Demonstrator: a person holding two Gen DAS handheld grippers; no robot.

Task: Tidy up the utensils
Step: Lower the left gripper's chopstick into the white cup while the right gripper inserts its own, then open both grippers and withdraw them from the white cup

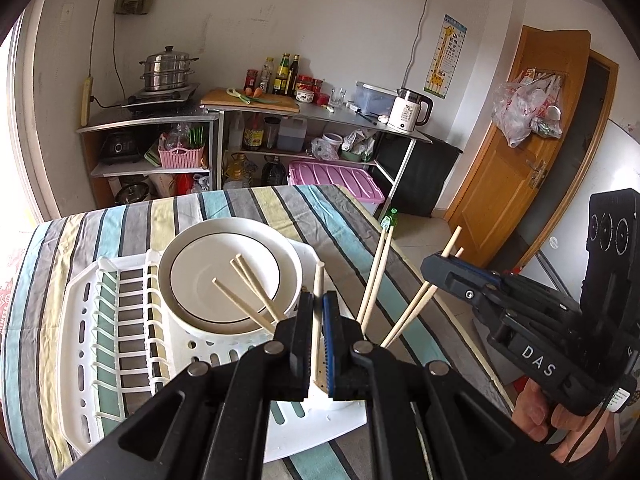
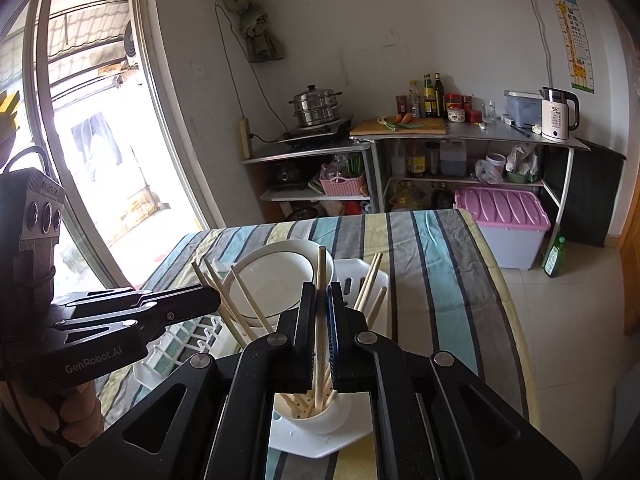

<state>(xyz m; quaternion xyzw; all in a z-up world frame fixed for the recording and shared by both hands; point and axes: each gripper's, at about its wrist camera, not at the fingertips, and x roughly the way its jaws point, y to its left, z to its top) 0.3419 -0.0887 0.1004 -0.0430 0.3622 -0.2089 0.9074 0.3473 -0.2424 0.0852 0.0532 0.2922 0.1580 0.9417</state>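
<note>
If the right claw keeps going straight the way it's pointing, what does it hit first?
Probably the white cup of chopsticks just below the right claw. The claw is shut on one chopstick, whose lower end looks already in the cup. Depth is unclear.

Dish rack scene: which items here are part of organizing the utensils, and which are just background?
Part of the job:
- chopsticks
- white utensil cup
- dish rack
- left claw and right claw, each shut on one chopstick

Just lying about:
- plates
- striped tablecloth
- kettle
- steamer pot
</note>
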